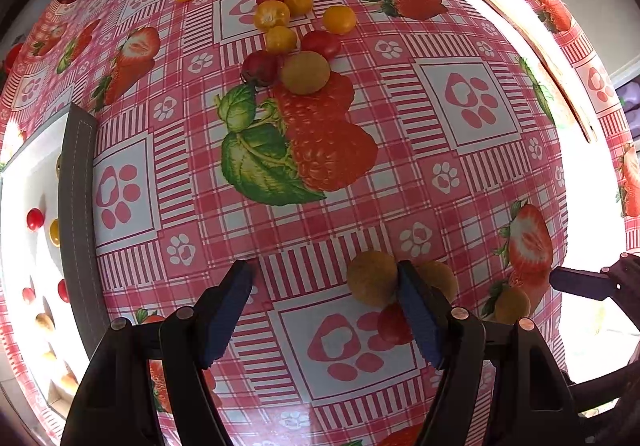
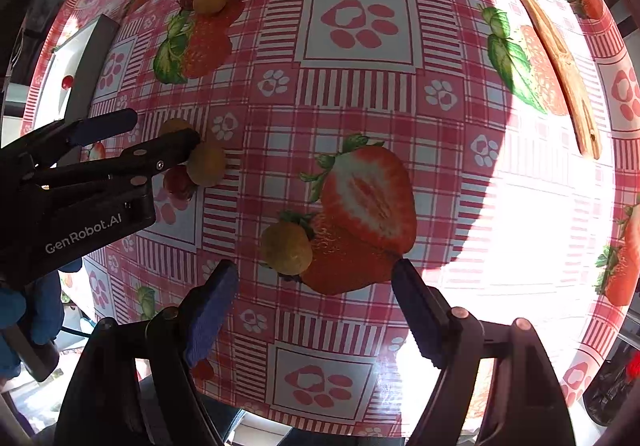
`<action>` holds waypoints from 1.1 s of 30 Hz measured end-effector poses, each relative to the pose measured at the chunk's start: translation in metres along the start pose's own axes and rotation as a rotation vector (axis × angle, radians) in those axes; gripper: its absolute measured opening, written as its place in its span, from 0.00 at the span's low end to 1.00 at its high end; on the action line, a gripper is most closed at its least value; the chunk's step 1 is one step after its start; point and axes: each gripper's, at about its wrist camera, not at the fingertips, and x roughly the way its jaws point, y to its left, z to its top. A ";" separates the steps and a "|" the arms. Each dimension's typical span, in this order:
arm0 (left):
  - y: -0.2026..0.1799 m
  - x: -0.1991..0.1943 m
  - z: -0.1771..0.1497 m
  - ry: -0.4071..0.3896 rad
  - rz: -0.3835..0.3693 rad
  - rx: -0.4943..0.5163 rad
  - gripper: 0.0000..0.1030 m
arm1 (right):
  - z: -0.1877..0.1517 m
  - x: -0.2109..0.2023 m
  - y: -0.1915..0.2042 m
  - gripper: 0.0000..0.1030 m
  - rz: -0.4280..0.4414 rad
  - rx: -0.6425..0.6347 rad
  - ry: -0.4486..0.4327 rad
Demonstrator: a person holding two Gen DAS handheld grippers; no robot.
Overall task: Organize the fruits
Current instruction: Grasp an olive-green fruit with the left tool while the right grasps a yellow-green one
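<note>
Overhead, pink strawberry-print tablecloth [image 1: 460, 174] sunlit; left hand-held gripper [image 1: 324, 286] and right hand-held gripper [image 2: 316, 286] both agape, empty.

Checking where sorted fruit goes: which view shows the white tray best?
The left wrist view: the white tray runs down the left edge with red and yellow fruits inside. The right wrist view shows only a corner of it, holding one red fruit.

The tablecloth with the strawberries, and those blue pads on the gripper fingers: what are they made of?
The tablecloth looks like wipe-clean vinyl or oilcloth: printed pattern, with bright glare off a smooth surface. The blue pads look like soft matte rubber or foam, with a dull, slightly grainy face; which one I cannot tell.
</note>
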 end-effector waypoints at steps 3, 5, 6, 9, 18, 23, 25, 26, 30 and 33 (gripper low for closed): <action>0.000 0.002 0.000 0.002 0.009 0.007 0.72 | 0.000 0.005 0.005 0.68 0.000 -0.007 0.001; -0.002 0.003 0.003 0.000 0.012 0.002 0.67 | 0.001 0.006 0.010 0.66 -0.006 -0.010 -0.003; -0.001 0.003 0.003 -0.003 0.013 0.000 0.66 | 0.002 0.006 0.012 0.65 -0.009 -0.011 -0.006; -0.009 -0.001 -0.006 -0.014 0.016 -0.003 0.57 | 0.005 0.005 0.016 0.55 -0.009 -0.020 -0.011; -0.008 -0.012 -0.003 -0.027 -0.029 0.004 0.27 | 0.011 0.008 0.033 0.28 0.027 -0.033 0.002; 0.008 -0.028 -0.013 -0.042 -0.066 -0.060 0.27 | 0.013 0.005 0.023 0.28 0.067 0.013 -0.009; 0.015 -0.035 -0.017 -0.052 -0.077 -0.081 0.27 | 0.013 0.003 0.021 0.28 0.073 0.027 -0.025; 0.018 -0.038 -0.019 -0.056 -0.082 -0.091 0.27 | 0.012 0.002 0.019 0.28 0.075 0.032 -0.027; 0.029 -0.040 -0.025 -0.056 -0.092 -0.124 0.27 | 0.013 -0.004 0.013 0.28 0.074 0.037 -0.030; 0.034 -0.034 -0.029 -0.041 -0.103 -0.140 0.27 | 0.018 -0.005 0.007 0.28 0.070 0.045 -0.025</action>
